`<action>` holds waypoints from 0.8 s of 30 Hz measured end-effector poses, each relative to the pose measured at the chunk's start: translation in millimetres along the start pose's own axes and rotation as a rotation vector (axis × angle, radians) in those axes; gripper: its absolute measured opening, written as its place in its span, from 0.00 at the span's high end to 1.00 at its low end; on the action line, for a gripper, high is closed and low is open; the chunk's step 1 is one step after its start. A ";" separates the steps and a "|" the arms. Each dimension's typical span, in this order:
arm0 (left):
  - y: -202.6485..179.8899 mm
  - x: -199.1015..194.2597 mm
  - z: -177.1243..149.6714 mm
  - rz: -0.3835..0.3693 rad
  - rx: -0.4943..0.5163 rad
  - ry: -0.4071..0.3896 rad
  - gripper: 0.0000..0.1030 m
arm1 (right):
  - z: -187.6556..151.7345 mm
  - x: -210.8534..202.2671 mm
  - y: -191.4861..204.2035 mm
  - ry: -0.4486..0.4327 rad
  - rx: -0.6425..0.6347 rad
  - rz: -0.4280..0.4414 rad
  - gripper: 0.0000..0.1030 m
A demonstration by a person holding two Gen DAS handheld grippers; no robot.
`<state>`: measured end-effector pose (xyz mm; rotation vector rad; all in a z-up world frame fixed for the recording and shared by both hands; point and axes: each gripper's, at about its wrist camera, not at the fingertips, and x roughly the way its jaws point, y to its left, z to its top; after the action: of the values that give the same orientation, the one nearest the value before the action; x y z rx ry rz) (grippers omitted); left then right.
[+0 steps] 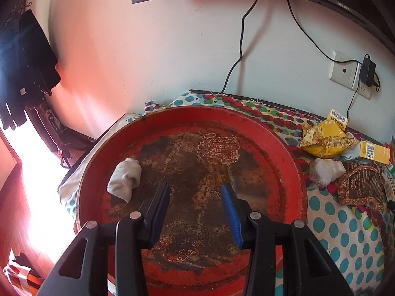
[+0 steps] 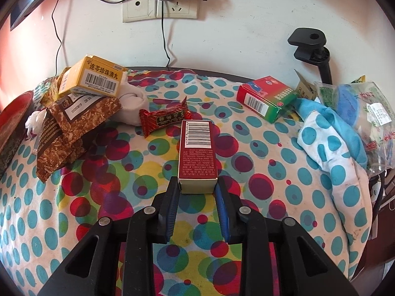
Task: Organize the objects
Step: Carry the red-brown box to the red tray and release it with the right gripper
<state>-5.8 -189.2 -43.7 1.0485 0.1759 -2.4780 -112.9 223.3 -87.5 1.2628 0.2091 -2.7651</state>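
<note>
Left gripper [image 1: 196, 192]: my fingers stand apart with nothing between them, above the red tray [image 1: 291, 153].
Rolled sock [image 1: 126, 178]: lies alone in the tray's left part; soft, light.
Right gripper [image 2: 197, 187]: my fingers are clamped on the near end of the dark red box [image 2: 197, 151], over the dotted cloth [image 2: 74, 222].
Handling: the box looks like light, stiff card, probably crushable, so I judge a hold across its narrow sides best.

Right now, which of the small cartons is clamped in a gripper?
The dark red carton, barcode face up, sits between the right gripper pads. The yellow carton rests on the snack pile; the red-and-green carton lies loose on the cloth.
</note>
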 end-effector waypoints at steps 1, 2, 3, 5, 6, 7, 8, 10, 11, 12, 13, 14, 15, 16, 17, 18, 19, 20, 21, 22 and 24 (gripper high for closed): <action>5.1 0.6 -2.5 -0.011 -0.025 0.006 0.57 | -0.1 -0.7 -3.9 -0.005 0.004 -0.011 0.74; 10.0 1.5 -4.9 -0.023 -0.043 0.013 0.57 | -0.2 -1.5 -7.5 -0.010 0.008 -0.023 0.74; 13.1 3.2 -6.3 -0.039 -0.057 0.024 0.57 | -0.1 -2.0 -10.4 -0.016 0.011 -0.034 0.74; 17.6 6.5 -4.9 -0.069 -0.066 0.037 0.57 | -0.6 -6.5 -13.9 -0.040 0.012 -0.064 0.74; 20.0 6.4 -4.0 -0.071 -0.071 0.027 0.57 | -1.5 -9.2 -14.0 -0.050 0.013 -0.078 0.74; 22.4 5.9 -3.3 -0.069 -0.070 0.013 0.57 | -1.8 -9.6 -17.7 -0.043 0.029 -0.076 0.74; 23.9 5.8 -2.8 -0.070 -0.061 0.007 0.57 | -1.2 -10.1 -19.9 -0.033 0.053 -0.063 0.74; 27.2 6.0 -2.1 -0.077 -0.039 -0.007 0.57 | 2.3 -18.4 -21.4 -0.041 0.077 -0.052 0.74; 29.0 6.7 -1.9 -0.077 -0.038 -0.007 0.57 | 5.3 -26.1 -18.9 -0.055 0.074 -0.053 0.74; 31.2 6.9 -1.9 -0.081 -0.039 -0.011 0.57 | 8.6 -33.1 -16.6 -0.065 0.072 -0.045 0.74; 33.4 6.1 -2.0 -0.091 -0.041 -0.021 0.57 | 13.4 -41.2 -13.8 -0.074 0.064 -0.030 0.74; 34.7 5.3 -1.9 -0.097 -0.043 -0.027 0.57 | 18.7 -46.6 -5.8 -0.085 0.051 -0.022 0.74; 36.2 4.9 -1.5 -0.097 -0.042 -0.029 0.57 | 22.2 -55.8 0.2 -0.098 0.034 -0.014 0.74; 38.3 4.3 -0.9 -0.093 -0.047 -0.036 0.57 | 27.7 -65.7 12.5 -0.112 0.022 -0.001 0.74; 40.4 3.8 -0.7 -0.095 -0.053 -0.040 0.57 | 33.9 -72.8 22.5 -0.123 0.018 0.020 0.74; 42.7 4.9 -0.3 -0.097 -0.058 -0.033 0.57 | 38.7 -78.3 30.1 -0.130 0.012 0.044 0.74; 44.3 6.0 -0.2 -0.097 -0.063 -0.027 0.57 | 45.3 -83.4 32.6 -0.143 0.000 0.065 0.74; 46.7 6.8 -0.5 -0.093 -0.073 -0.025 0.57 | 47.8 -92.6 43.4 -0.152 -0.015 0.080 0.74; 49.1 7.8 -0.4 -0.088 -0.082 -0.024 0.57 | 53.4 -95.9 46.6 -0.160 -0.035 0.102 0.74; 51.7 9.3 -0.3 -0.081 -0.090 -0.018 0.57 | 56.1 -101.4 63.5 -0.166 -0.057 0.113 0.74; 56.2 11.3 -0.4 -0.076 -0.107 -0.013 0.57 | 61.0 -103.6 93.3 -0.168 -0.098 0.141 0.74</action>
<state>12.5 -243.2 -49.0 0.9986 0.3472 -2.5117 -77.4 124.3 22.5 0.9774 0.2294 -2.6855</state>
